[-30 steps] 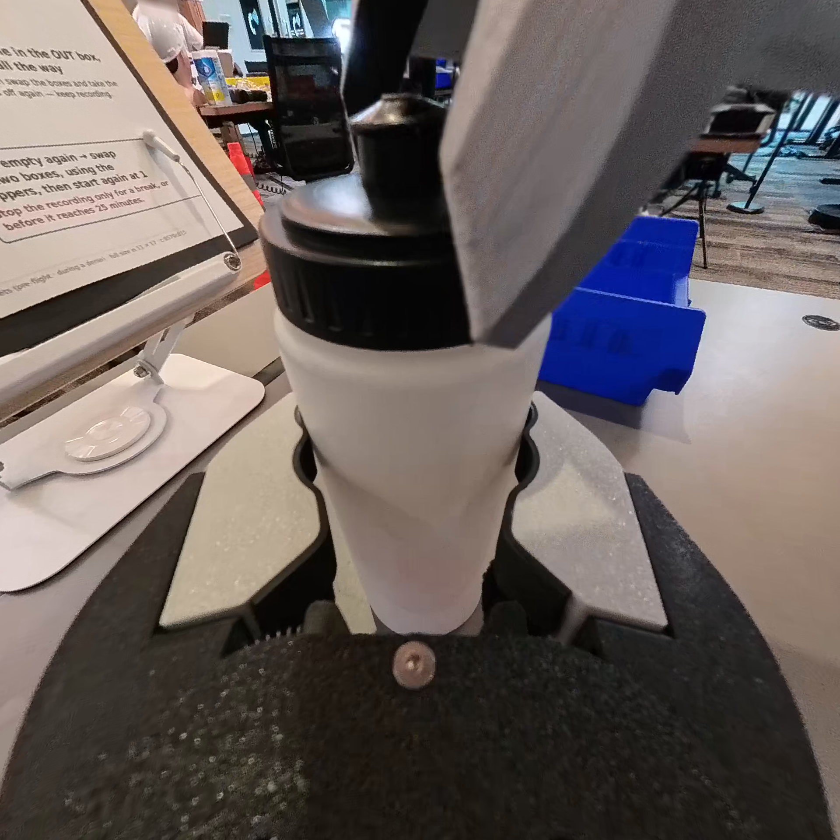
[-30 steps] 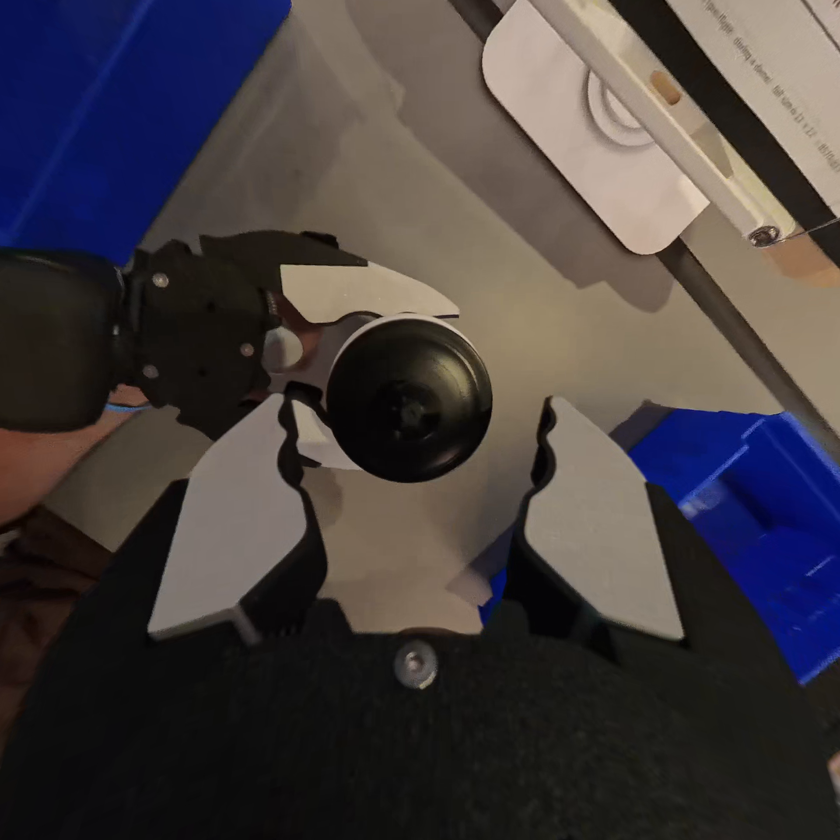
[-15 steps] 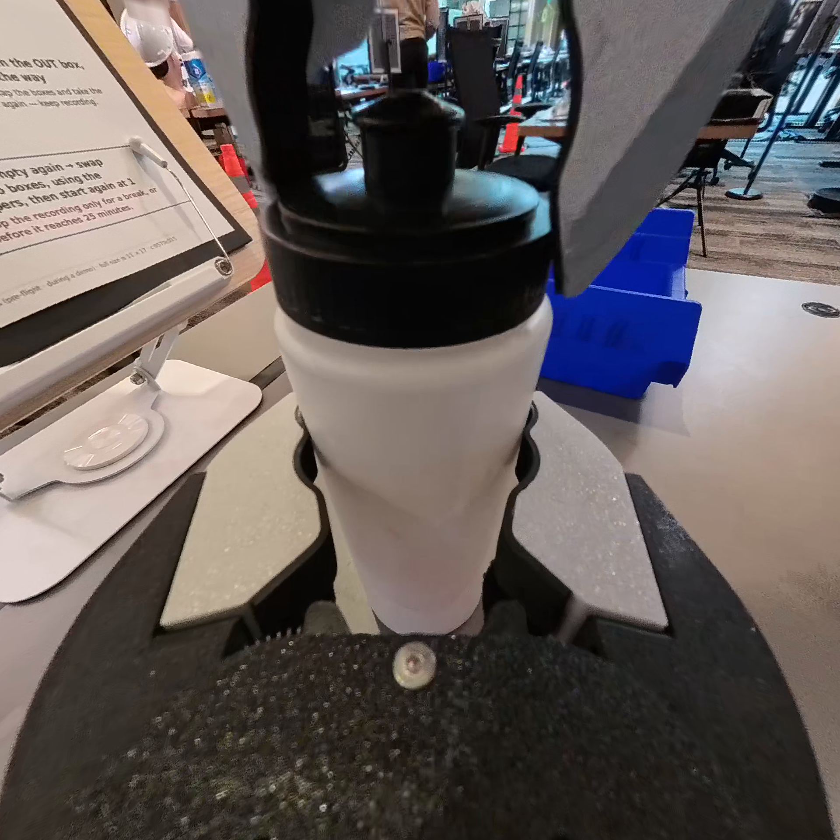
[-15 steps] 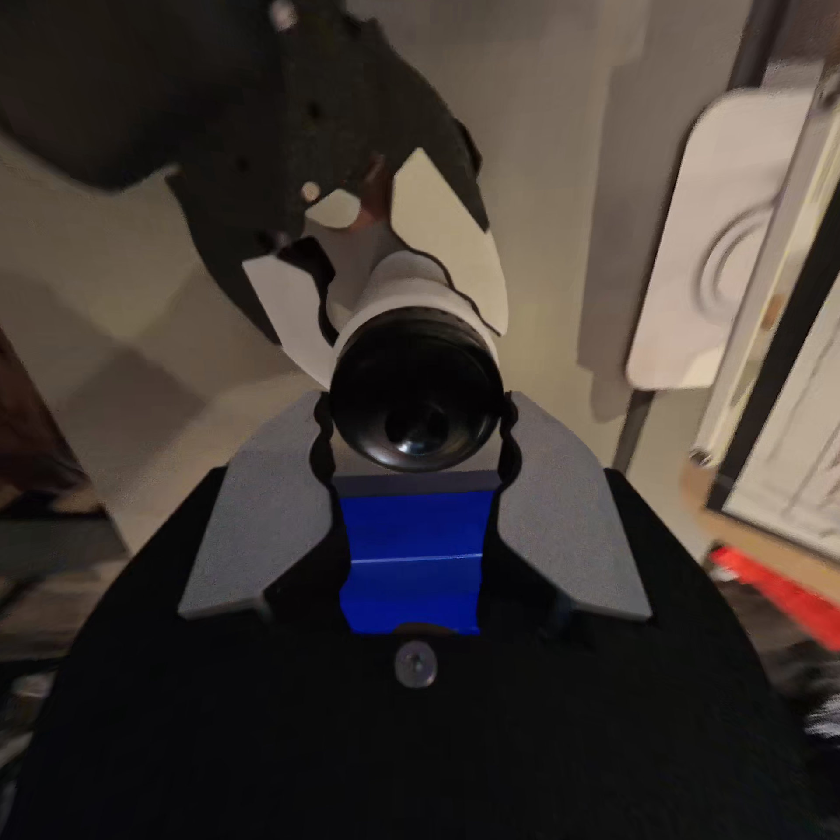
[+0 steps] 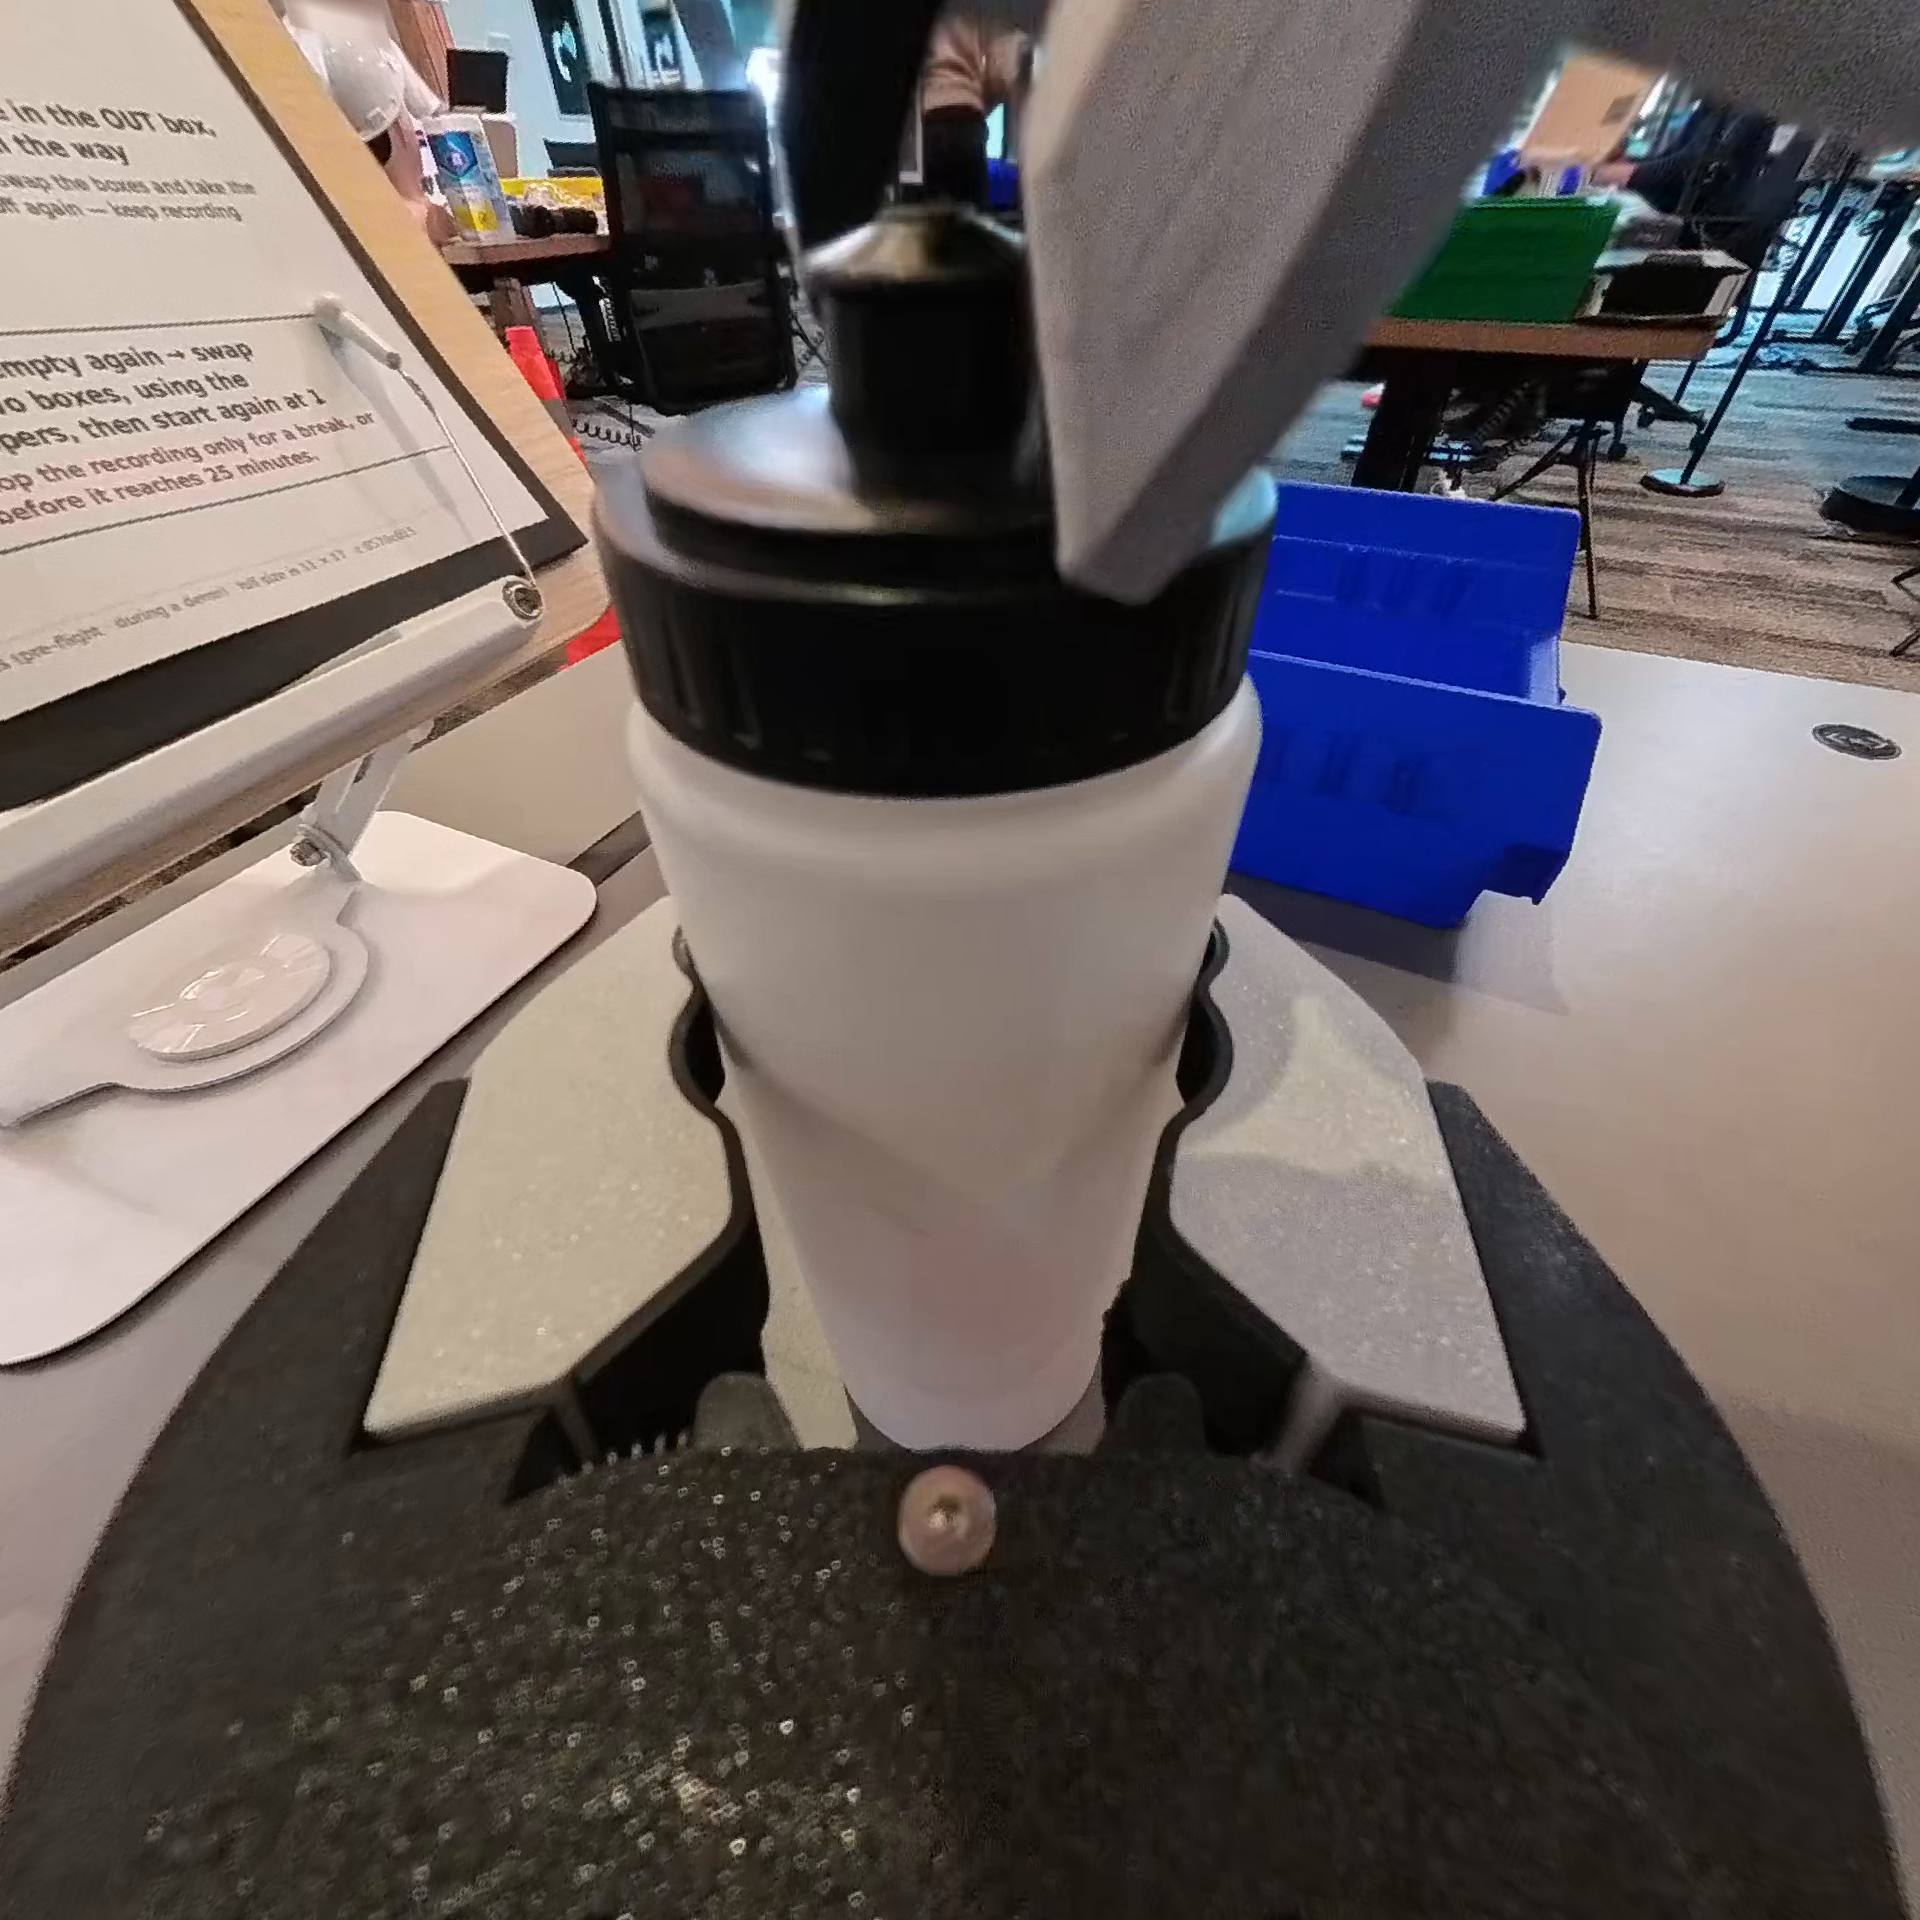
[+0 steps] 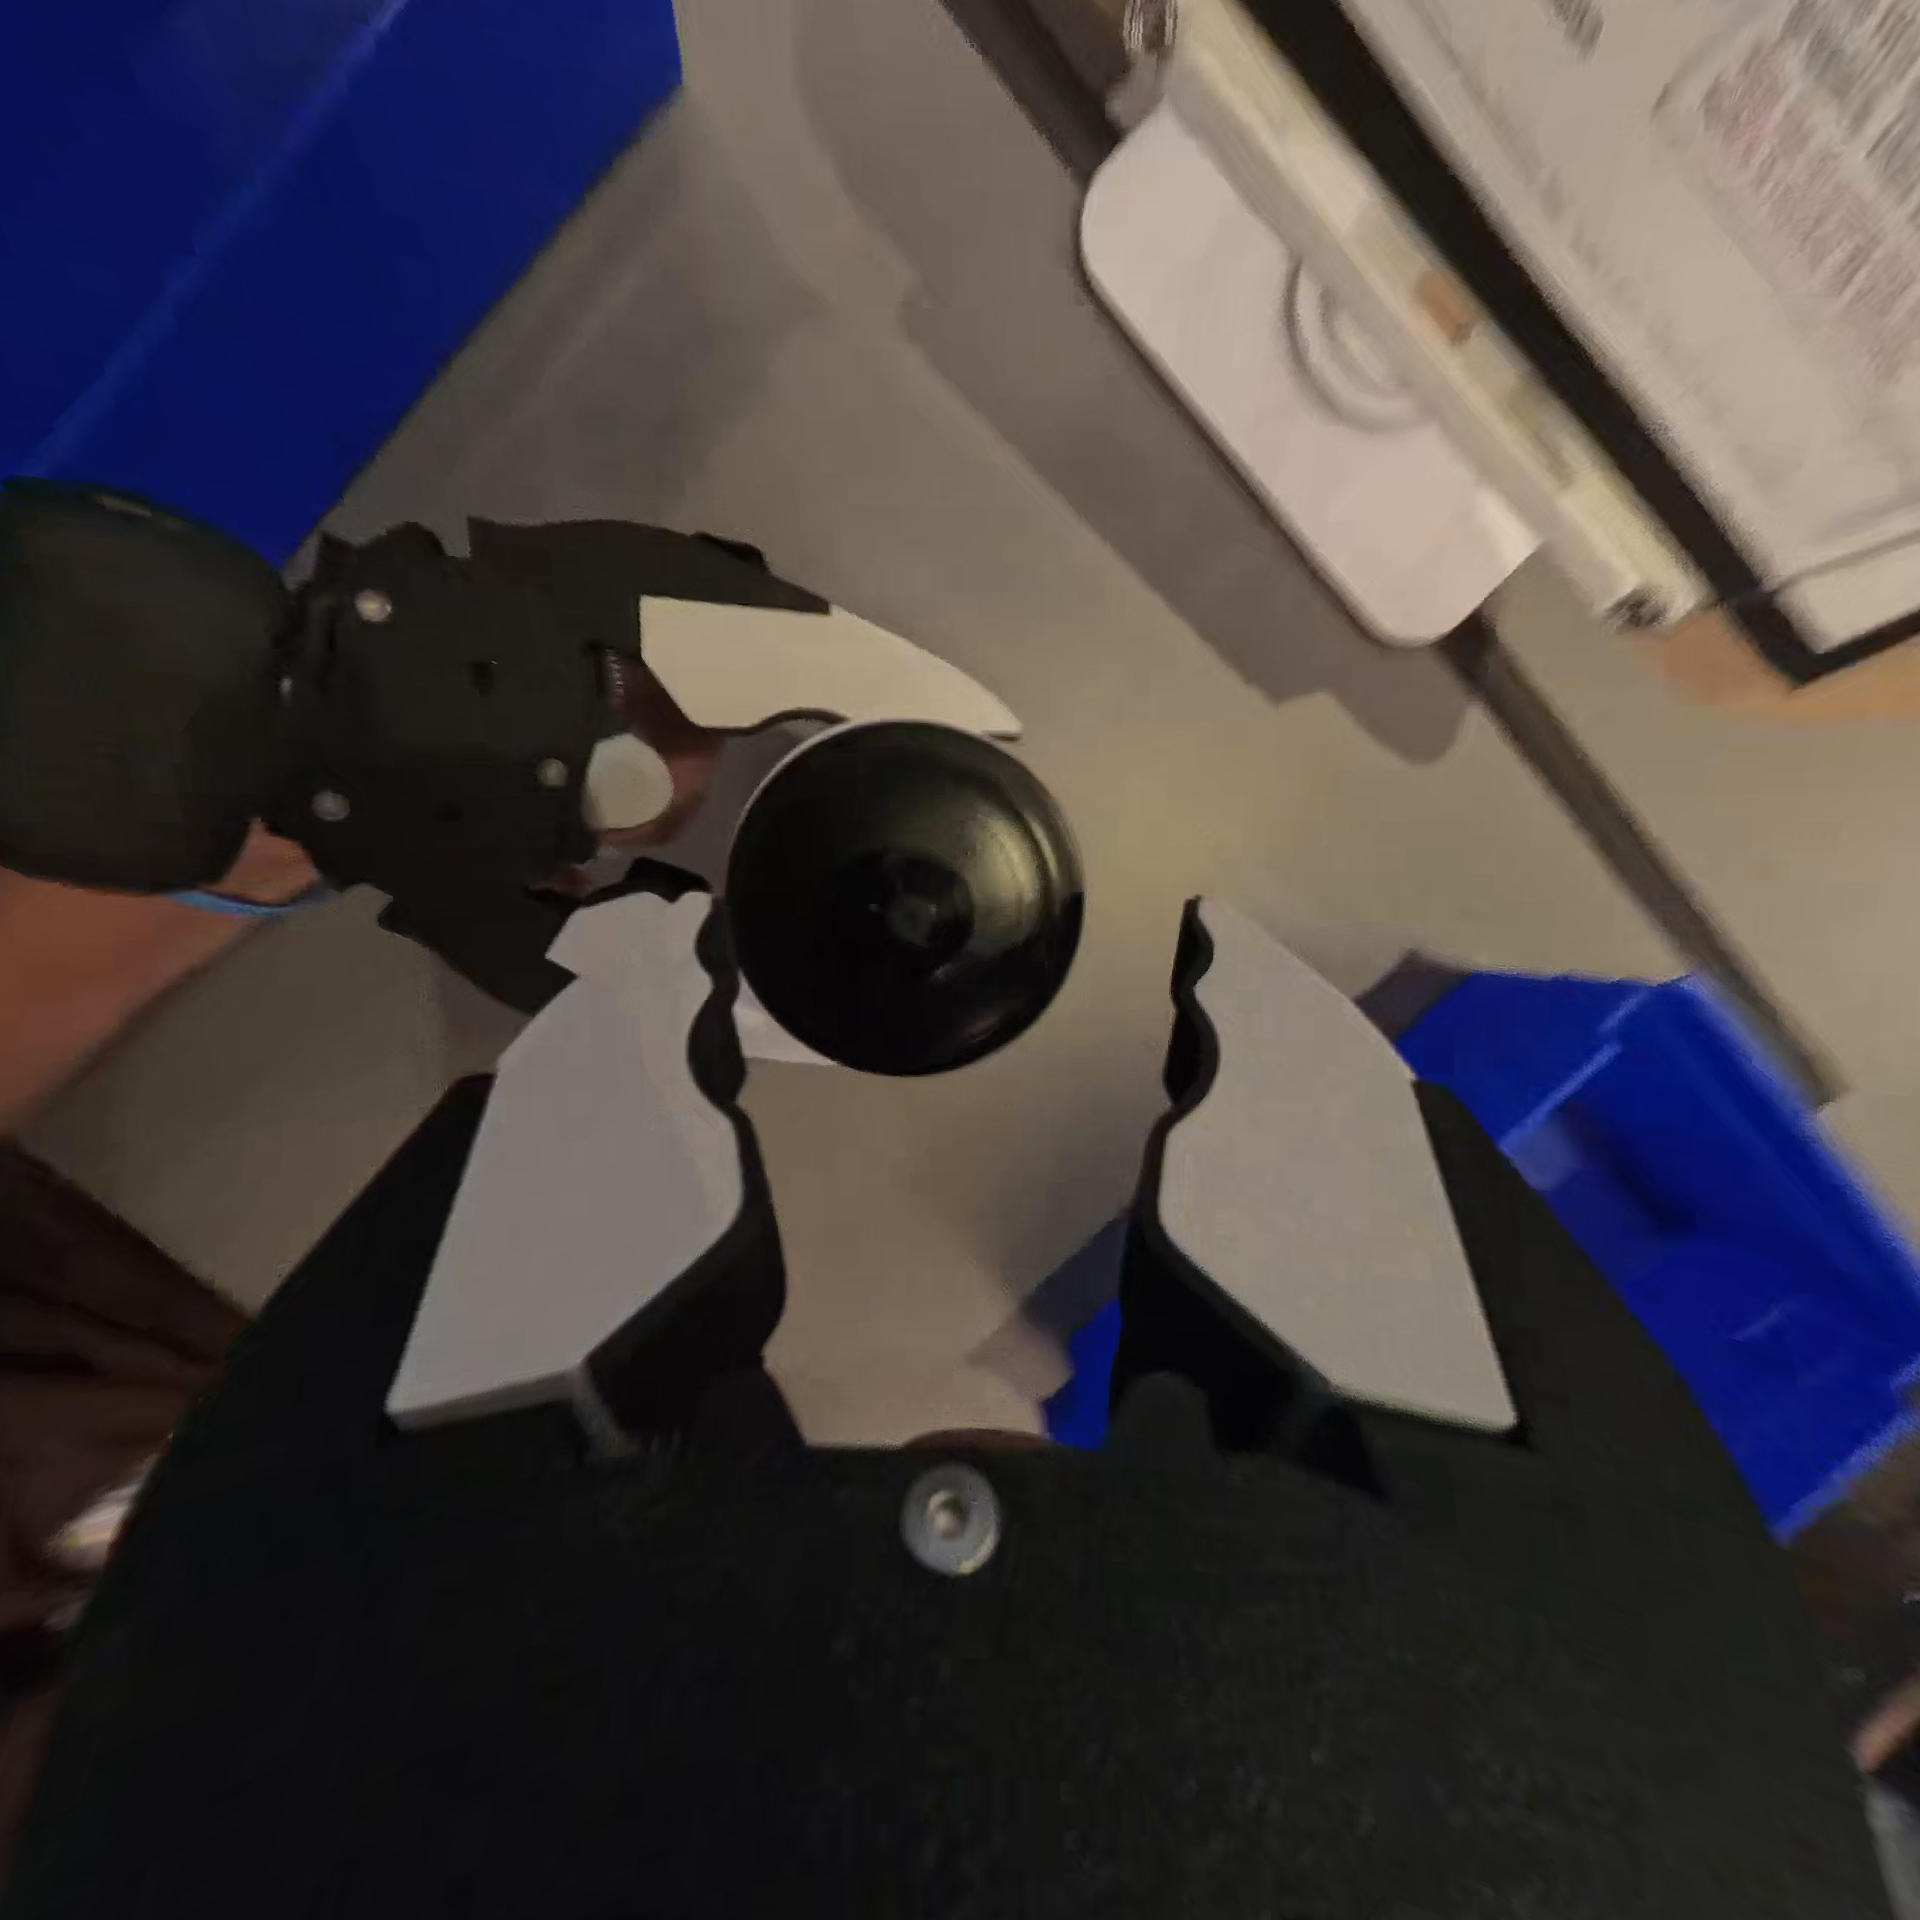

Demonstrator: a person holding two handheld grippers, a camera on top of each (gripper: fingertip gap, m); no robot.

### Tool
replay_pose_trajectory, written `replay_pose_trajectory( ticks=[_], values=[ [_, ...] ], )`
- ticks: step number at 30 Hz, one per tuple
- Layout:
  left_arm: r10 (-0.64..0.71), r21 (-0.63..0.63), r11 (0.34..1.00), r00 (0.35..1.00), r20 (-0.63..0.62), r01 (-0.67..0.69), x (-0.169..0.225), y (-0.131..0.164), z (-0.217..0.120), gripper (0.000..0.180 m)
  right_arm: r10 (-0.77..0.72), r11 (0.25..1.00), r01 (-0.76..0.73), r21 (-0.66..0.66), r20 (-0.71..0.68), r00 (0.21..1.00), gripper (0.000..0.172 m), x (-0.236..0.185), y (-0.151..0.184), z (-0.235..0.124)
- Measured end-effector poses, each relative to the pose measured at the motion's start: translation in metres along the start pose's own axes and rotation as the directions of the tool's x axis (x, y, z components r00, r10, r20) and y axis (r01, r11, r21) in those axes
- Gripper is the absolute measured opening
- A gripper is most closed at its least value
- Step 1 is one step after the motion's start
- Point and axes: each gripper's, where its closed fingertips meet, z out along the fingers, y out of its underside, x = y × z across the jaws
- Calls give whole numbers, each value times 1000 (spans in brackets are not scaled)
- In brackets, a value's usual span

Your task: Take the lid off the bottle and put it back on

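Bottle: white, upright on the surface, black lid screwed on top, spout sticking up from the lid centre. Landmark = lid.

Left hand-held gripper sits below the lid, side-on, clamped round the bottle body; both pads press the white wall, one on each side. Also seen in the right wrist view, left of the lid, gripping under it.

Right hand-held gripper is above the lid, looking straight down the bottle's long axis, which runs vertically, towards the camera. Jaws wide, nothing held. Lid sits off-centre between the fingers: the left finger is at or touching the rim (can't tell which), the right finger is clear of it with a visible gap. In the left wrist view one grey finger hangs down over the lid's right shoulder, tip at the rim.

Judgement: right is the nearer one to the lid and the one to do the twist; left only anchors. It looks like it needs to shift so the lid is centred, then close on the ribbed rim. Lid not yet off.

Blue bin behind-right of the lid, sign stand to its left.
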Motion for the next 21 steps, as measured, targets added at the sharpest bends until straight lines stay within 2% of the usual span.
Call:
replay_pose_trajectory(
  ticks=[2,4,5,6,7,10,13,15,17,19,21],
  values=[
    [1,-1,1000,1000,2,-1,0,0,0,87,84,996,-82,-42,40,996,82,-4,6,6],
    [8,-6,1000,1000,4,-8,1,0,1,87,84,994,-84,-70,2,996,89,0,9,13],
    [10,-9,1000,1000,5,-10,1,0,1,87,74,994,-73,-84,-1,997,87,-2,10,14],
    [11,-9,1000,1000,2,-11,2,0,0,87,68,994,-65,-92,34,997,73,-10,8,14],
    [13,-6,1000,1000,-1,-13,2,0,0,87,69,992,-66,-106,24,997,72,-10,9,14],
    [13,-7,1000,1000,-1,-13,2,0,-2,87,-89,985,96,-140,58,994,72,-12,10,13],
    [11,-9,1000,1000,-2,-11,2,0,0,87,-294,933,317,-170,149,944,72,-9,11,13],
    [14,-7,1000,1000,-12,-14,3,0,0,86,-473,845,509,-161,215,854,72,-8,12,12],
    [15,-9,1000,1000,-13,-15,3,0,1,86,-653,716,690,-106,251,715,72,-7,12,11],
    [7,-7,1000,1000,-10,-7,2,0,1,86,-685,678,726,-114,261,681,71,-6,10,12],
    [0,-6,1000,1000,-13,0,2,0,0,86,-677,690,713,-124,239,696,71,-6,9,11]
  ],
)
